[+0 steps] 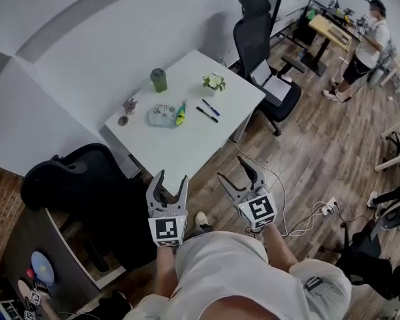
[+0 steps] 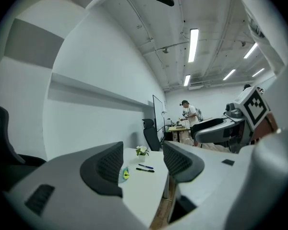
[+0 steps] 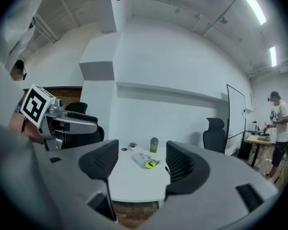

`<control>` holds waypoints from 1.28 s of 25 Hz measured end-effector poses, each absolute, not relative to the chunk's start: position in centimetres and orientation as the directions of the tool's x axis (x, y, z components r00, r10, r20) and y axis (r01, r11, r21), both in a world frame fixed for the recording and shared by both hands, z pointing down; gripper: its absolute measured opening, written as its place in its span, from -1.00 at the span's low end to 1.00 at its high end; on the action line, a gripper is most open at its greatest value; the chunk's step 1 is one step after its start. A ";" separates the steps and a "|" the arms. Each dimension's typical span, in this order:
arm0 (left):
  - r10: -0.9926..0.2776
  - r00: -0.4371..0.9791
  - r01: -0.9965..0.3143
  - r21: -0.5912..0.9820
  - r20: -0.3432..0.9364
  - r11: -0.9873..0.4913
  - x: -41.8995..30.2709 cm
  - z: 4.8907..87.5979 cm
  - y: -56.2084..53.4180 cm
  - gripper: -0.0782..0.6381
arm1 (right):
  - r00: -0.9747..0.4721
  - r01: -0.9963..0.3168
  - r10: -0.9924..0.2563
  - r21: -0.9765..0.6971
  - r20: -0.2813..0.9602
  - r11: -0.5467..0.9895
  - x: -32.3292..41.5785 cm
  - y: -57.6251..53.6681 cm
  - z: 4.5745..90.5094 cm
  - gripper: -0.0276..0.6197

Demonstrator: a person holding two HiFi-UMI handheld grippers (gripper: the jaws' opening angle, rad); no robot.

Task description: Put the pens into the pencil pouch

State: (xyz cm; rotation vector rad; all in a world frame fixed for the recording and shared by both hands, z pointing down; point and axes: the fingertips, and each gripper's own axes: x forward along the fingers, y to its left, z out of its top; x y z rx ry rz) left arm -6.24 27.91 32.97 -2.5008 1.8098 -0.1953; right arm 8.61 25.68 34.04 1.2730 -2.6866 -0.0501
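The pencil pouch [image 1: 161,115], pale with a yellow-green item at its end, lies on the white table [image 1: 187,145]. Beside it to the right lie a blue pen [image 1: 211,107] and a black pen [image 1: 207,115]. My left gripper [image 1: 173,177] and right gripper [image 1: 232,169] are both open and empty, held off the table's near edge, well short of the pens. In the left gripper view the pens [image 2: 145,168] and pouch [image 2: 125,174] show between the open jaws of the left gripper [image 2: 141,159]. Between the open jaws of the right gripper [image 3: 141,162] in its own view lies the pouch [image 3: 145,159].
A green cup [image 1: 159,80], a small white-flowered plant [image 1: 214,82] and a tiny pot [image 1: 129,104] stand on the table. Black office chairs sit at the far end [image 1: 260,49] and the near left [image 1: 80,179]. A person [image 1: 368,45] stands far right; cables [image 1: 313,212] lie on the floor.
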 end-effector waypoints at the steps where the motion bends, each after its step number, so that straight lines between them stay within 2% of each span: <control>1: -0.947 0.314 -0.941 -0.112 0.075 -0.321 -6.6 33.2 27.2 -0.06 | -0.618 -0.768 -0.774 0.102 0.140 0.632 8.2 25.0 34.2 0.05; 15: -0.923 0.374 -0.921 -0.086 0.088 -0.381 -9.7 35.4 19.9 -0.08 | -0.561 -0.804 -0.809 0.119 0.174 0.583 5.1 18.7 36.0 0.03; 32: -0.921 0.373 -0.921 -0.079 0.110 -0.382 -8.4 36.9 11.0 -0.09 | -0.559 -0.805 -0.804 0.099 0.202 0.585 6.5 9.8 37.6 0.00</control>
